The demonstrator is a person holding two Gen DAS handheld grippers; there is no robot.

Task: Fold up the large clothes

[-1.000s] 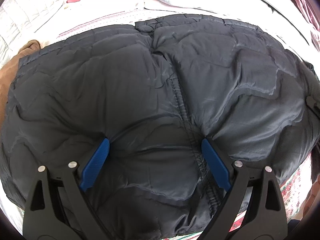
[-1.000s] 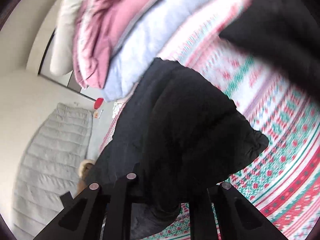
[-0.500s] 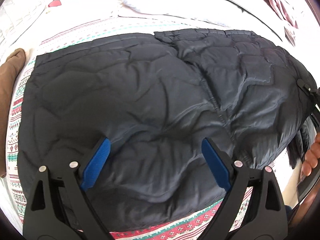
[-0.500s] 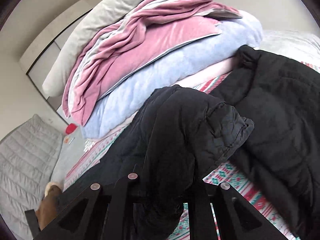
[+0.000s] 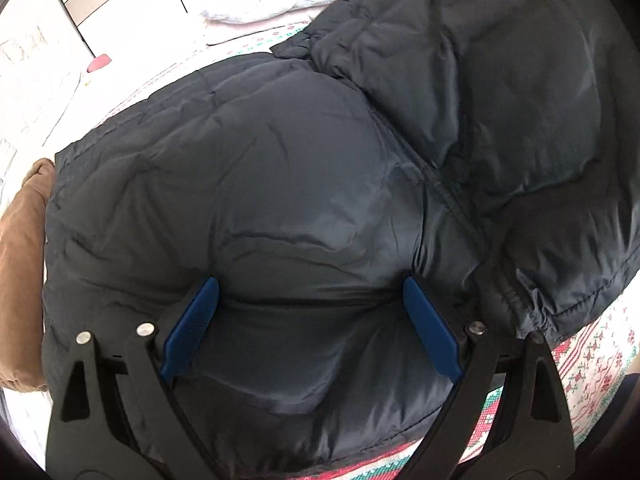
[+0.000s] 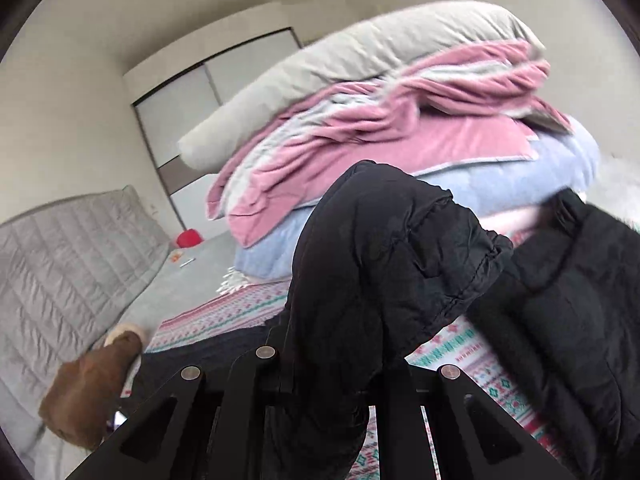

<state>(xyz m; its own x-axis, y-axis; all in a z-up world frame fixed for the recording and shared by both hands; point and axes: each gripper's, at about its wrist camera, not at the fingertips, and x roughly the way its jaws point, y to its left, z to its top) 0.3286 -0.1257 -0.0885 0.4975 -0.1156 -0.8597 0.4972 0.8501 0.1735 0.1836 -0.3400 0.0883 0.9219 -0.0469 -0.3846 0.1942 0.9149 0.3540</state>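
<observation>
A dark navy puffer jacket [image 5: 280,184] lies spread on a patterned bedspread [image 5: 592,352]. One part of it [image 5: 500,80], a sleeve or a side, lies folded over the body at the upper right. My left gripper [image 5: 312,312] is open, its blue pads [image 5: 192,328] wide apart and resting on the jacket's lower part. In the right wrist view the jacket's sleeve [image 6: 392,264] hangs up off the bed, with my right gripper [image 6: 332,392] shut on it. The fabric hides the fingertips. The jacket's body [image 6: 580,320] lies to the right.
A stack of pink and light blue blankets [image 6: 380,144] with a grey pillow on top sits at the bed's far side. A brown plush item [image 6: 92,384] lies at the left edge. A grey quilted pad [image 6: 60,264], a red object [image 6: 189,237] and wardrobe doors [image 6: 180,112] are beyond.
My right gripper has risen and rolled with the sleeve, which now hangs higher before the blanket stack. In the left wrist view the jacket has shifted and a folded part now covers its right side.
</observation>
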